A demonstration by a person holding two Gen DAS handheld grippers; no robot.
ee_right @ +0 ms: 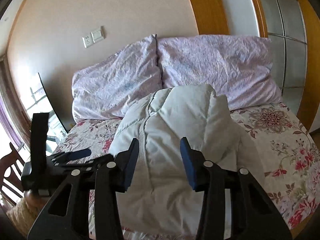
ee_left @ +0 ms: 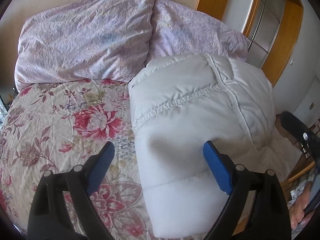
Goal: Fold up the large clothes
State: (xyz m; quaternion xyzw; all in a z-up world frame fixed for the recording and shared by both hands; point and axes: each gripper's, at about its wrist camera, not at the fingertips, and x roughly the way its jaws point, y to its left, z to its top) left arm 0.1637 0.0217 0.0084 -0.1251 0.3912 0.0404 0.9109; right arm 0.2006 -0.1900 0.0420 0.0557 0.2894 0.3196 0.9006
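Note:
A white puffy padded jacket (ee_left: 192, 120) lies folded into a thick bundle on the floral bedspread (ee_left: 60, 120). In the right wrist view the jacket (ee_right: 176, 132) fills the middle of the bed. My left gripper (ee_left: 158, 156) is open, its blue pads wide apart, hovering over the near left edge of the bundle and holding nothing. My right gripper (ee_right: 160, 152) is open just above the near part of the jacket, empty. The left gripper also shows at the left of the right wrist view (ee_right: 76, 154).
Two lilac pillows (ee_left: 86, 38) (ee_right: 218, 66) lean against the beige wall at the bed's head. A wooden wardrobe with glass panels (ee_right: 284, 40) stands to the right. A dark wooden chair (ee_right: 10, 170) and a window are at the left.

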